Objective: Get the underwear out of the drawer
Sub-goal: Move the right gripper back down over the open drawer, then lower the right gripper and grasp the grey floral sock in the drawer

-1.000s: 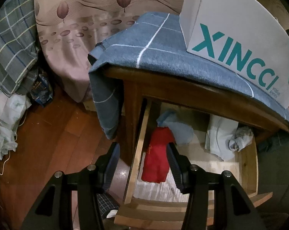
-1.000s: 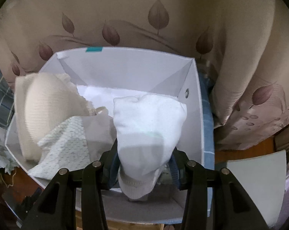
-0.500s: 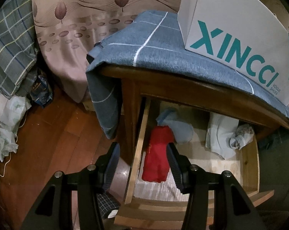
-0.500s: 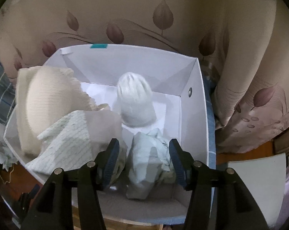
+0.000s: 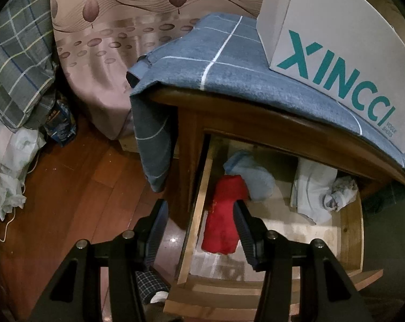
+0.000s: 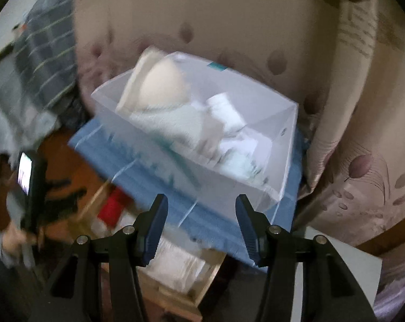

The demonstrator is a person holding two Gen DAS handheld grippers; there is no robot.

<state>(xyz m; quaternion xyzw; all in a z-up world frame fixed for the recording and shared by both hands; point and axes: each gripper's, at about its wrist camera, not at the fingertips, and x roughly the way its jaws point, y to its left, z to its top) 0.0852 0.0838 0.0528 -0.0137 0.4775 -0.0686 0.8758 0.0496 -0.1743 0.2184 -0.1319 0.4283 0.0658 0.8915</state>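
Box (image 5: 334, 61) is sitting on the cloth (image 5: 229, 61) that's draping over the nightstand (image 5: 256, 123) top, with the cloth's left end hanging down past the nightstand's left leg and the curtain (image 5: 116, 53) hanging behind it all. Drawer (image 5: 197, 214) is sticking out open under the tabletop: rolled garment (image 5: 222, 220) is lying along its left wall, another garment (image 5: 253, 179) just behind it and touching, folded piece (image 5: 309, 190) at the right with a crumpled one (image 5: 339, 196) lying against its right side. Left gripper (image 5: 199, 228) is hanging above the drawer's left front, straddling its left wall; in the blurred right wrist view the right gripper (image 6: 201, 225) is hanging in front of the box, where clothes are piling inside (image 6: 175, 107).
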